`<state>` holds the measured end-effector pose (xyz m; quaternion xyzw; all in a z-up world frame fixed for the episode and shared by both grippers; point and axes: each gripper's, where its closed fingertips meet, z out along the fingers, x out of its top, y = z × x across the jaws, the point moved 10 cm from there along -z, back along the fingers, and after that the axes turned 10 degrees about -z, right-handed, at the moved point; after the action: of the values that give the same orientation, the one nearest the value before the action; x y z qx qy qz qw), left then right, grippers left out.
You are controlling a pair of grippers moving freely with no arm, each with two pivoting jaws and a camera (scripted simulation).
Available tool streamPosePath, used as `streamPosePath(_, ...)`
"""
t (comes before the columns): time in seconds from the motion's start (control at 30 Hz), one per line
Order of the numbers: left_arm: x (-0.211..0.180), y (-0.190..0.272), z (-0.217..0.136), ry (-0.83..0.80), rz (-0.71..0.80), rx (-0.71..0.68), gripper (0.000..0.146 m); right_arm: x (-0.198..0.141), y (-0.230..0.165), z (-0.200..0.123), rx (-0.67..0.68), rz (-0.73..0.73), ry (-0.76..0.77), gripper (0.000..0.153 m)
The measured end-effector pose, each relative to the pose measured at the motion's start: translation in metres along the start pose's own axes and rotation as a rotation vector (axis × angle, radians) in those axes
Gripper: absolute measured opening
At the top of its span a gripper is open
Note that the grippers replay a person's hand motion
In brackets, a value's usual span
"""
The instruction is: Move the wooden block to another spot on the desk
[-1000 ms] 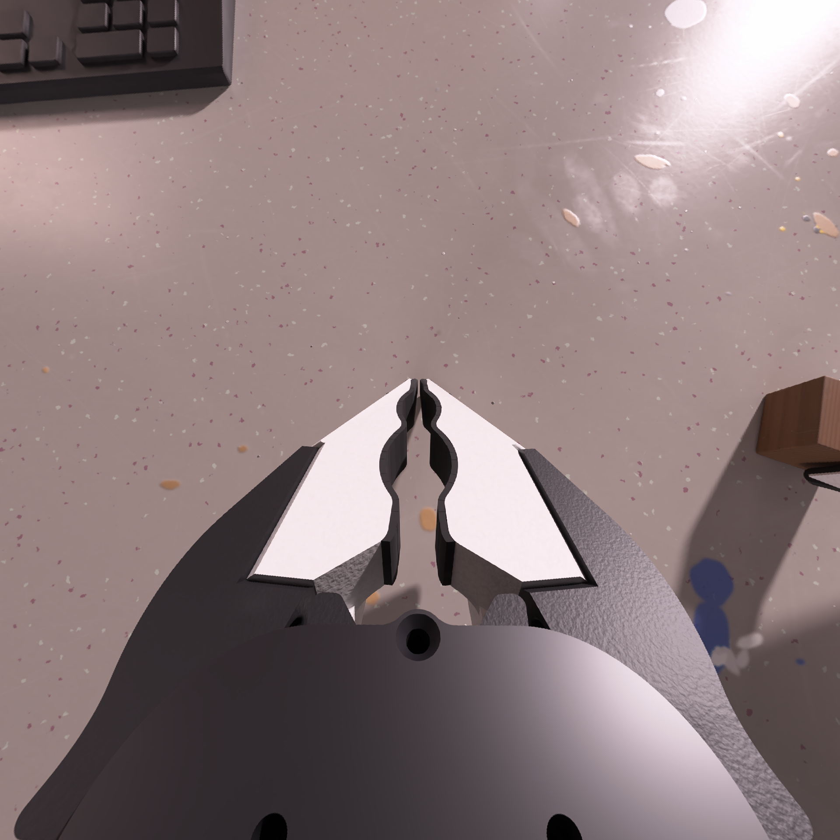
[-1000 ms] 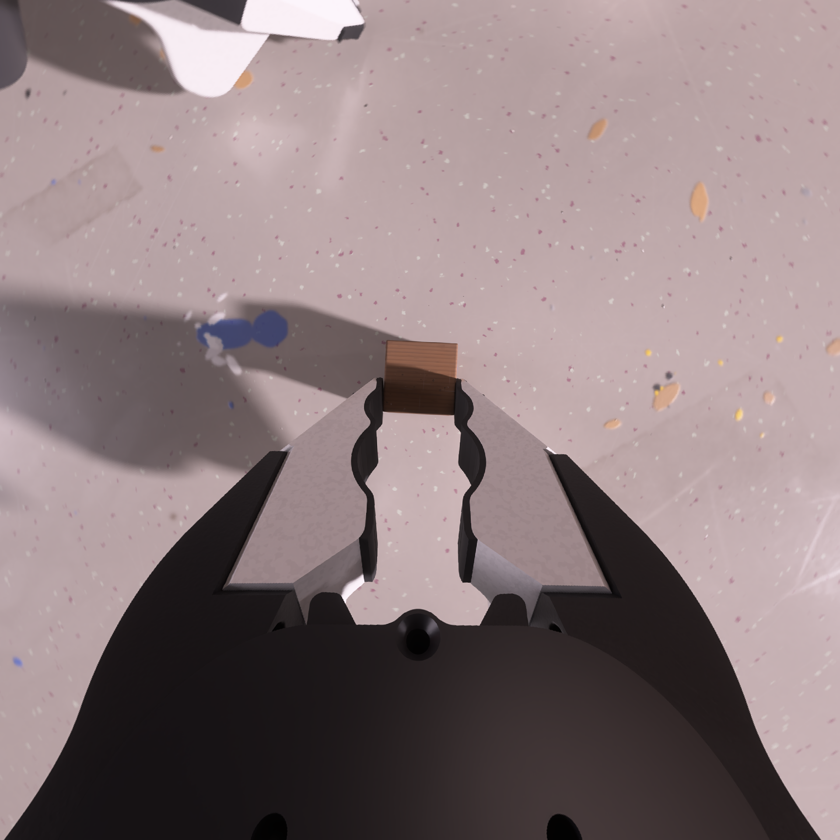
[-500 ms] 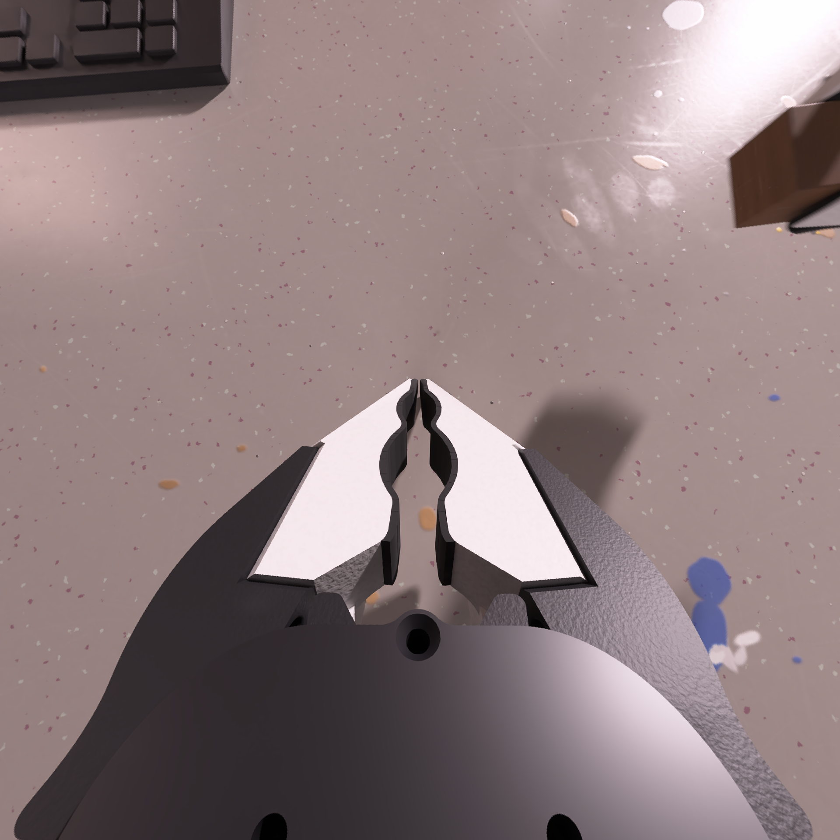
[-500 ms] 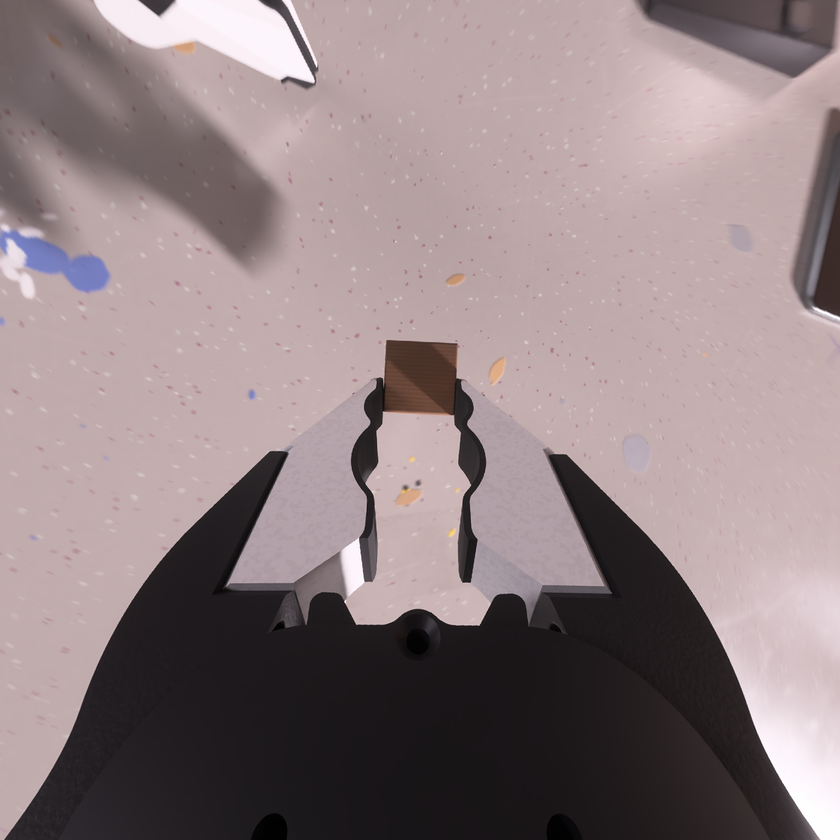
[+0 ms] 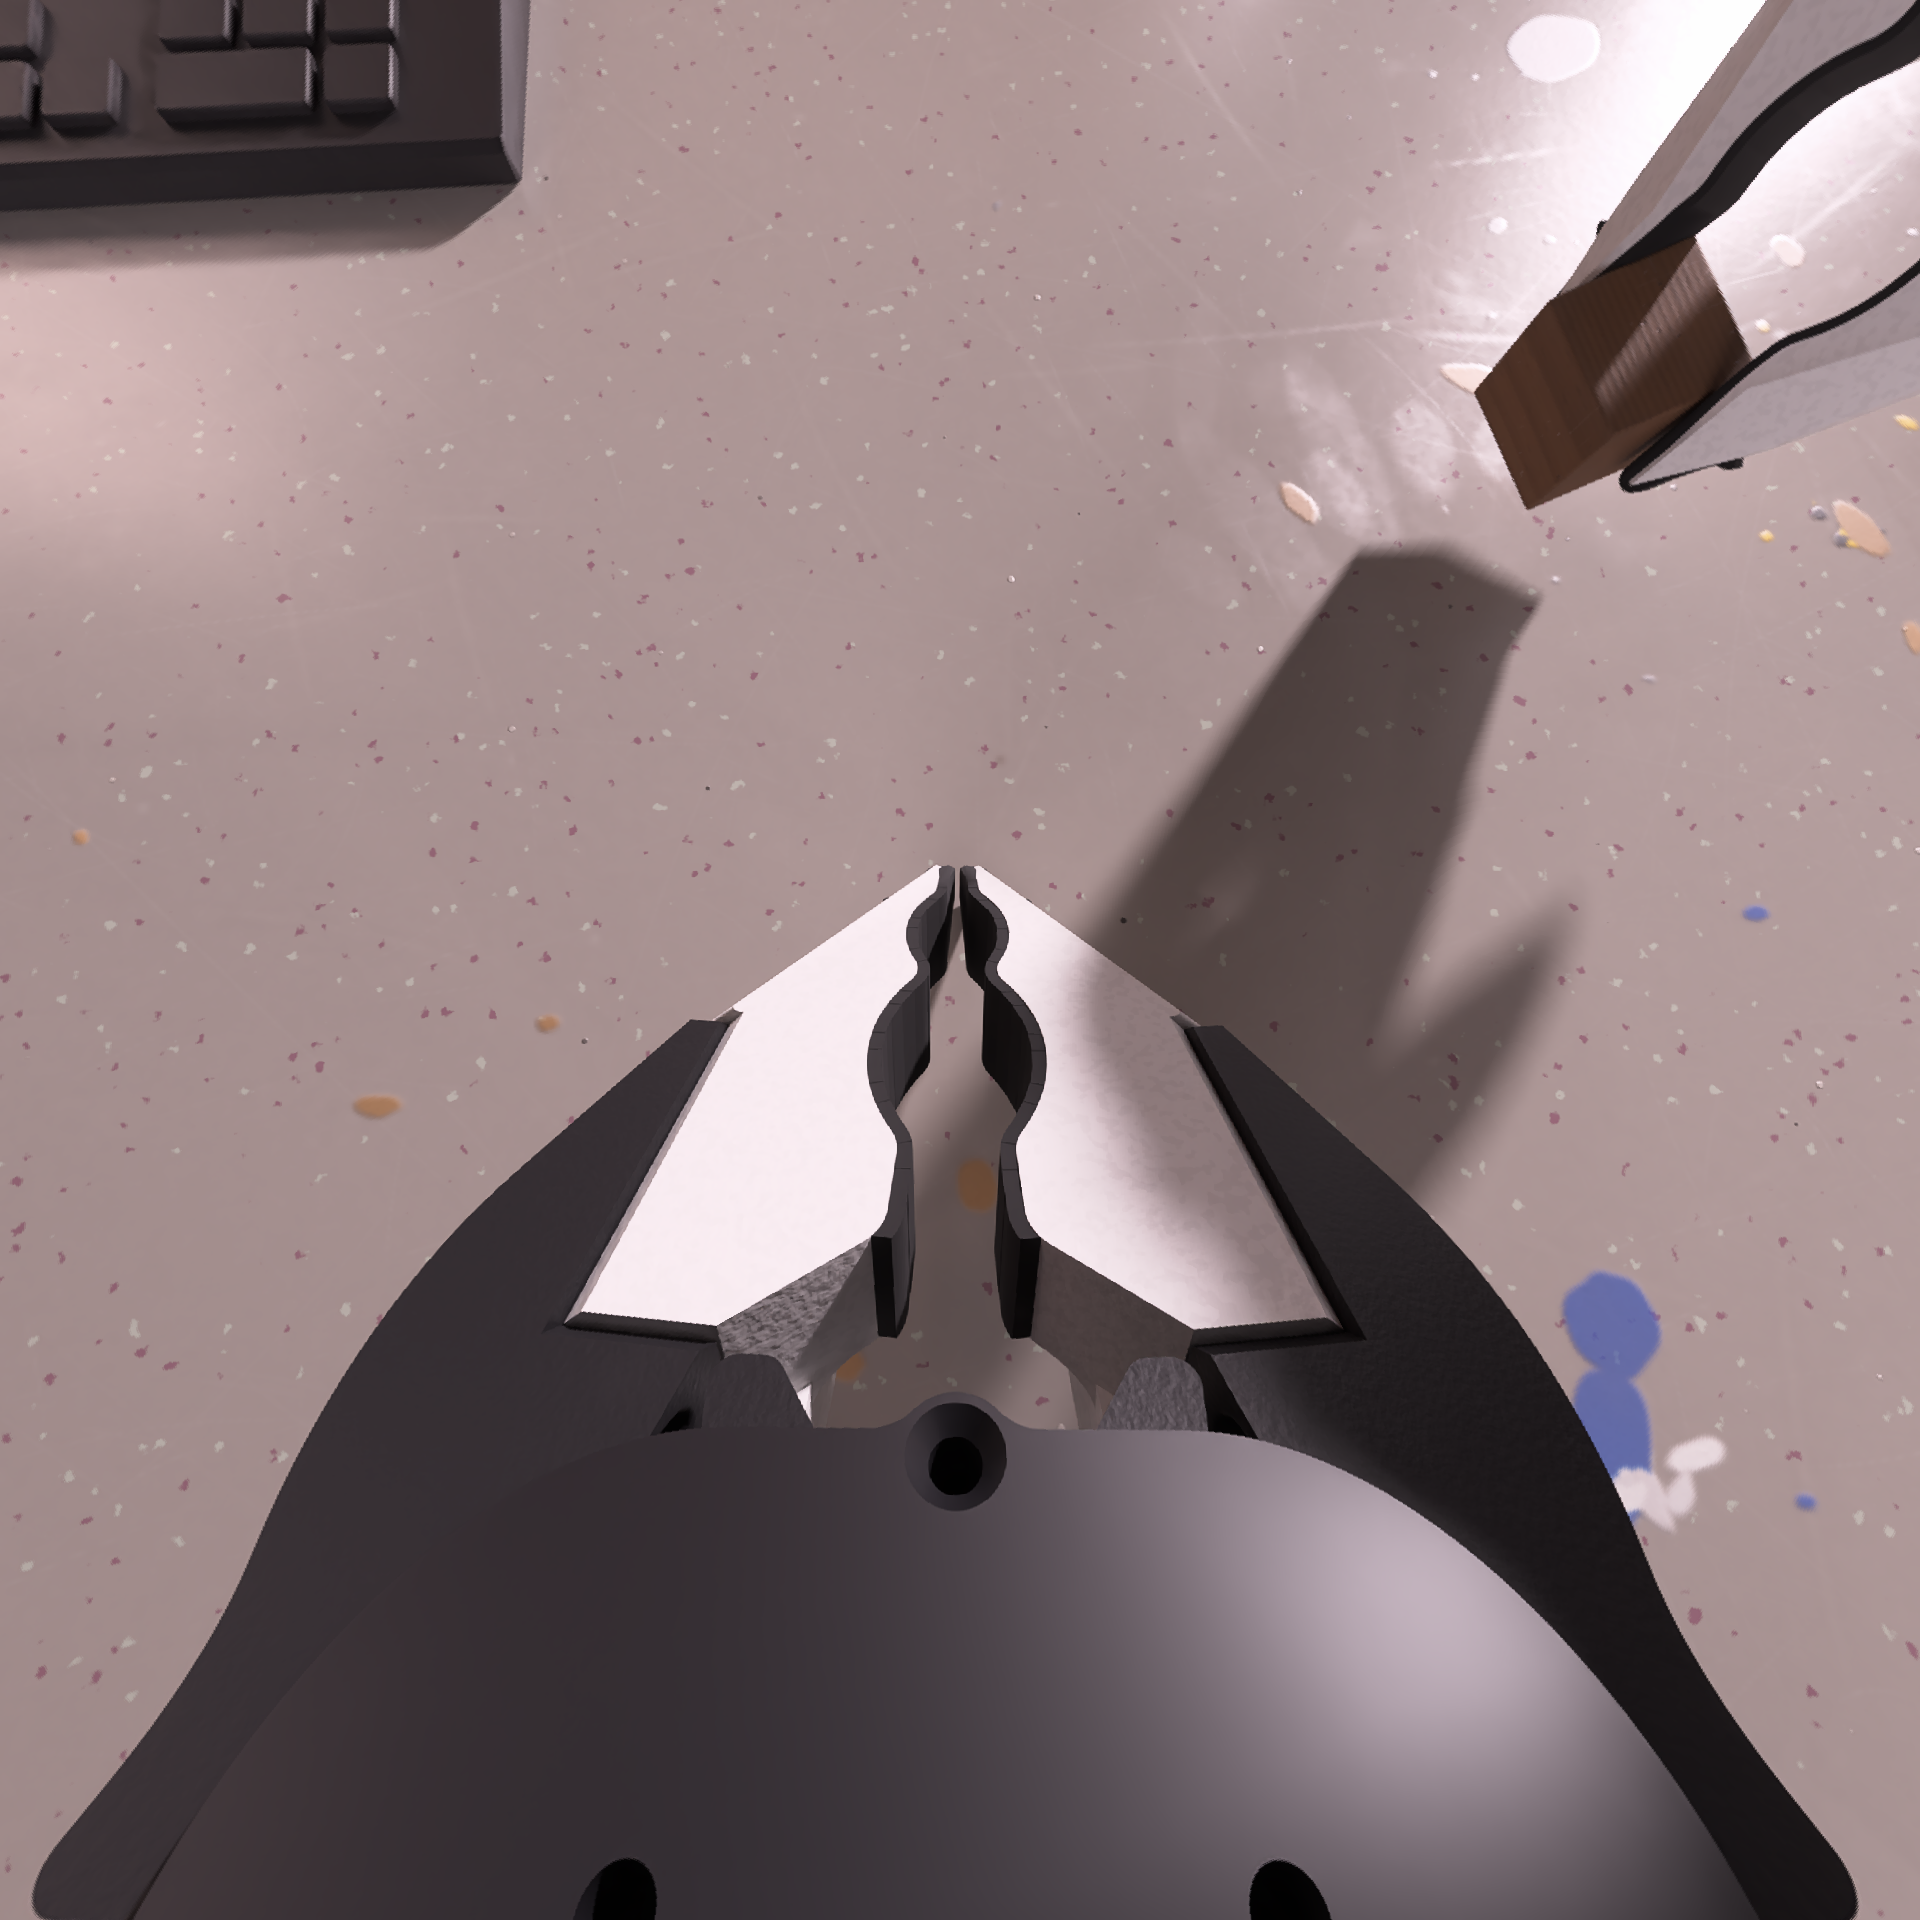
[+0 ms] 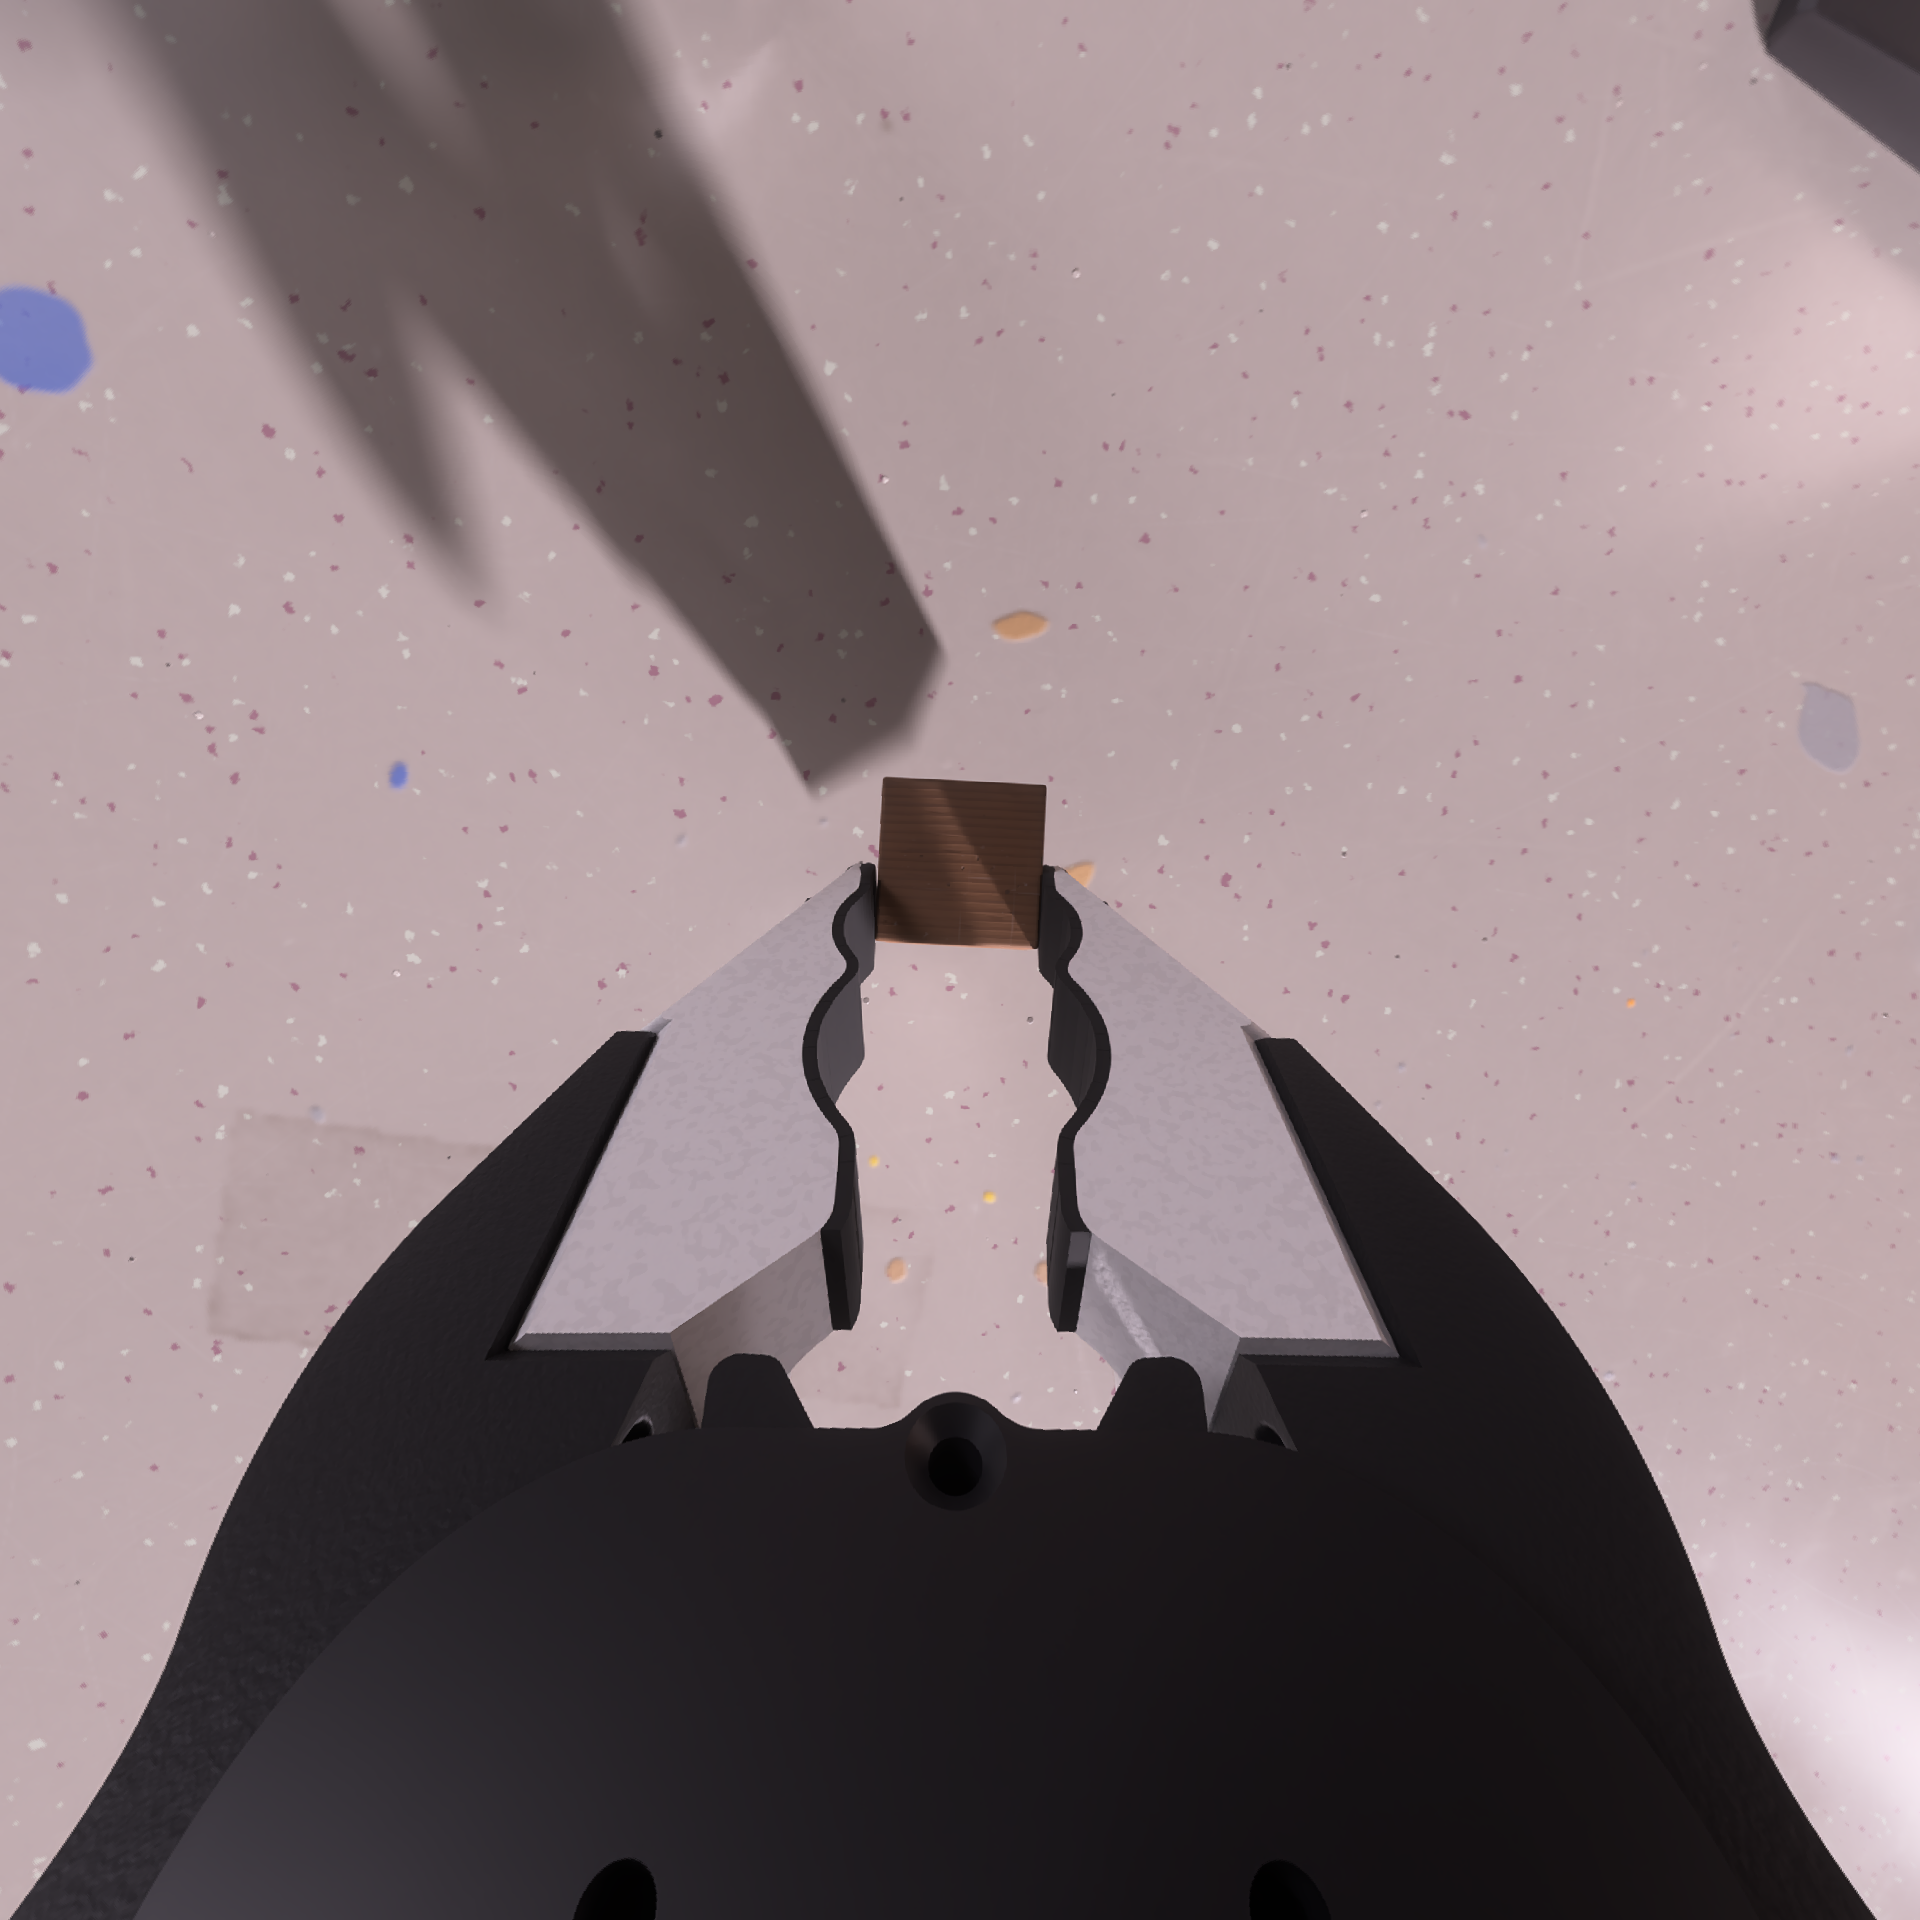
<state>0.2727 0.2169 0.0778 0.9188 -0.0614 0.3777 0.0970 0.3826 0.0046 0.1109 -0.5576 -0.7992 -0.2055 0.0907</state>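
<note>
The wooden block (image 6: 961, 862) is a small brown cube, pinched between the tips of my right gripper (image 6: 958, 902) and held in the air above the speckled desk (image 6: 1351, 623). In the left wrist view the same block (image 5: 1590, 384) shows at the upper right, clamped by the right gripper's pale fingers (image 5: 1787, 374), with its shadow on the desk below. My left gripper (image 5: 956, 878) is shut and empty, hovering over the desk at mid frame.
A dark keyboard (image 5: 249, 104) lies at the far upper left of the left wrist view. A dark object's corner (image 6: 1860, 73) shows at the right wrist view's top right. Blue paint blots (image 5: 1610, 1371) and orange flecks mark the desk.
My right gripper has carried the block further up and toward the left gripper's side; it now shows larger in the left wrist view. The left gripper has not moved.
</note>
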Motion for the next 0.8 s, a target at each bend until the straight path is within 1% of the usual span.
streamPosePath(0.4, 0.000, 0.000, 0.000, 0.000, -0.001, -0.001, 0.001, -0.001, 0.001, 0.005, 0.002, -0.003, -0.002, 0.031)
streamPosePath(0.47, 0.000, 0.000, 0.000, 0.000, -0.001, -0.001, 0.001, -0.002, 0.002, 0.003, 0.020, 0.011, 0.019, 0.057)
streamPosePath(0.5, 0.000, 0.000, 0.000, 0.000, -0.001, -0.001, 0.001, -0.004, 0.002, 0.002, 0.021, 0.017, 0.028, 0.064)
streamPosePath(0.53, 0.000, 0.000, 0.000, 0.000, -0.001, -0.001, 0.001, -0.006, 0.003, 0.000, 0.017, 0.024, 0.031, 0.067)
streamPosePath(0.67, 0.000, 0.000, 0.000, 0.000, -0.001, -0.001, 0.001, -0.019, 0.010, -0.003, 0.003, 0.118, 0.021, 0.067)
streamPosePath(0.73, 0.000, 0.000, 0.000, 0.000, -0.001, -0.001, 0.001, -0.025, 0.012, -0.001, 0.017, 0.147, 0.018, 0.061)
streamPosePath(0.8, 0.000, 0.000, 0.000, 0.000, 0.000, 0.000, 0.001, -0.029, 0.013, 0.000, 0.022, 0.166, 0.029, 0.059)
